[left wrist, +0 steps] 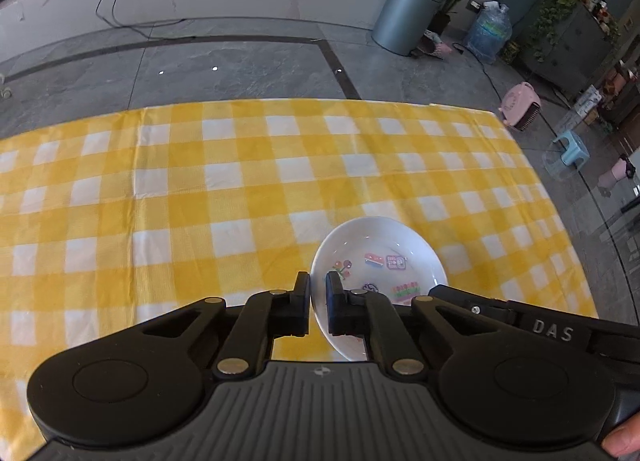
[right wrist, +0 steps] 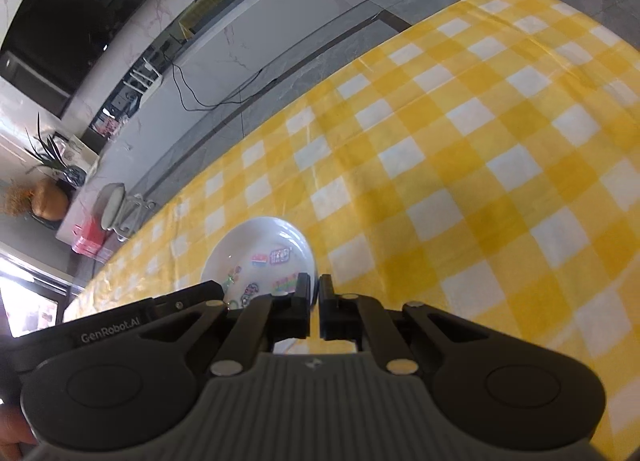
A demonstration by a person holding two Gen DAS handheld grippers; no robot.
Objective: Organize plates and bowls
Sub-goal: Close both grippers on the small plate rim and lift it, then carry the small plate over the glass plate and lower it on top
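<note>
A shallow white bowl (left wrist: 380, 249) with colourful cartoon stickers inside sits low over the yellow-and-white checked tablecloth (left wrist: 240, 181). My left gripper (left wrist: 318, 289) is shut on the bowl's left rim, one finger inside and one outside. In the right wrist view the same bowl (right wrist: 260, 245) shows, and my right gripper (right wrist: 314, 289) is shut on its opposite rim. Each gripper's black body reaches into the other's view, the right one (left wrist: 520, 317) and the left one (right wrist: 120, 325). I cannot tell whether the bowl touches the cloth.
The cloth (right wrist: 480, 141) stretches wide around the bowl up to the table's far edge (left wrist: 280, 101). Beyond it, on the floor, stand a grey bin (left wrist: 408, 17), a water jug (left wrist: 490, 35), a pink carrier (left wrist: 520, 105) and a small blue stool (left wrist: 570, 147).
</note>
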